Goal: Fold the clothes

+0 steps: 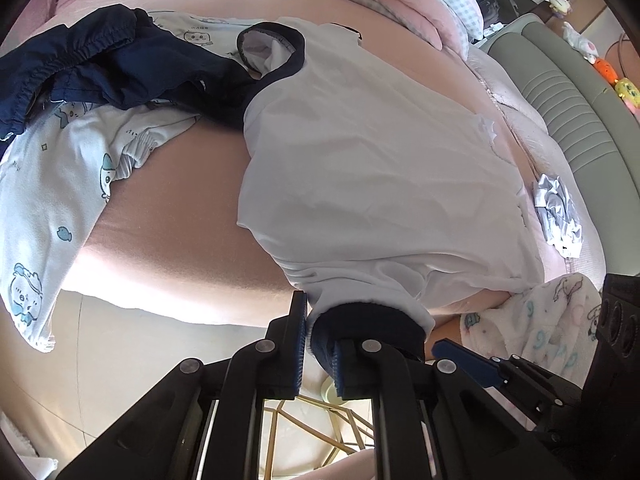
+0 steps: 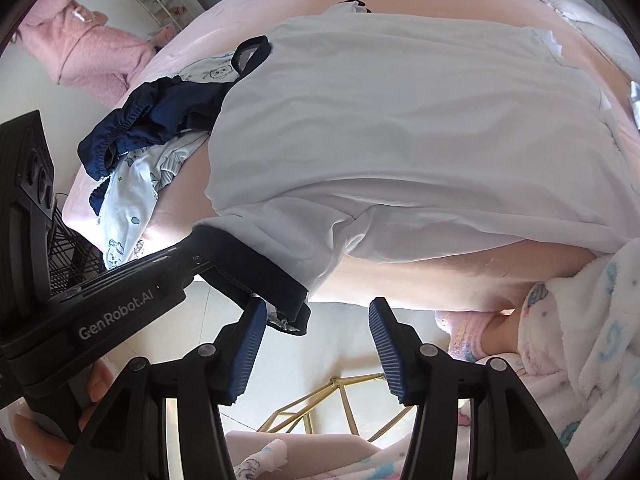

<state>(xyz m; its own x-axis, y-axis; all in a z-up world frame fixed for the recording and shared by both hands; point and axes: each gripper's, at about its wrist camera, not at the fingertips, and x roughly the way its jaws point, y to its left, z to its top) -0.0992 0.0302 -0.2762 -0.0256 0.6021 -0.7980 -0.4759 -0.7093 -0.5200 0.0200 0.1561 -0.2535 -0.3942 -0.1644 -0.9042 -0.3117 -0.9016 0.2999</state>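
A white shirt (image 1: 360, 160) with a navy collar lies spread on the pink bed (image 1: 180, 208). Its near sleeve ends in a navy cuff (image 1: 372, 320) that hangs over the bed's edge. My left gripper (image 1: 320, 340) is shut on that cuff. In the right wrist view the shirt (image 2: 400, 120) fills the middle, and the left gripper (image 2: 188, 252) holds the cuff (image 2: 260, 268) from the left. My right gripper (image 2: 318, 312) is open just below the cuff, with nothing between its blue pads (image 2: 248, 344); the cuff's lower end hangs by its left fingertip.
Navy shorts (image 1: 100, 64) lie on pale blue printed pyjamas (image 1: 48, 184) at the bed's left. A crumpled grey-white cloth (image 1: 556, 212) sits at the right, pillows (image 1: 420, 0) at the back. A gold wire frame (image 2: 320, 400) stands on the floor below. A fleece sleeve (image 2: 580, 320) is at the right.
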